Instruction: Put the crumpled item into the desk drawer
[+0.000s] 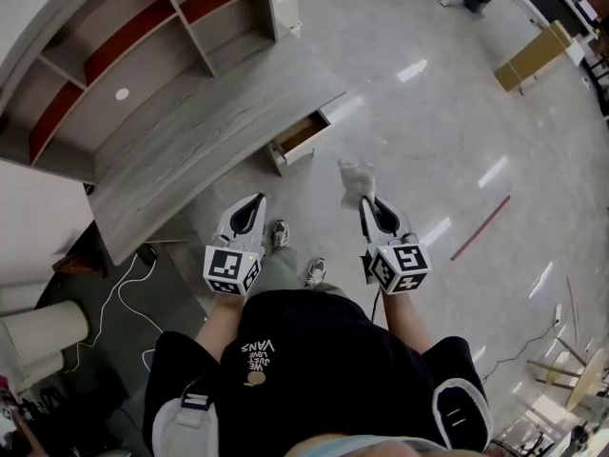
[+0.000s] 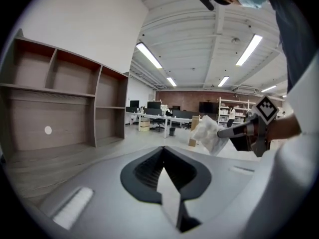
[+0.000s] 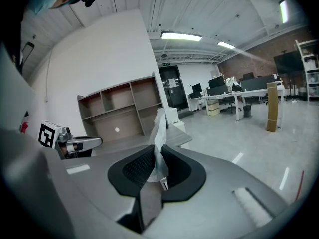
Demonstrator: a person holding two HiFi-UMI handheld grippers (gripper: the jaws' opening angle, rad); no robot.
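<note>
Head view alone shows the desk (image 1: 181,141) with its drawer (image 1: 301,134) pulled open, just ahead of my left gripper (image 1: 249,204), jaws closed and empty. My right gripper (image 1: 367,204) pinches the crumpled white item (image 1: 357,176), which sticks up past its tips, right of the drawer.

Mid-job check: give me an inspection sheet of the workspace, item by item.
Surface: grey wooden desk, nothing seen on its top.
Job's things: crumpled item, white, held up in the right tongs; desk drawer pulled open.
Clutter: nothing seen.
Tongs: left tongs shut, empty; right tongs shut on the crumpled item.
Cables: white cable on the floor left of the person.
Surroundings: shelf unit at the desk's back; cardboard box and red strip on the glossy floor.
</note>
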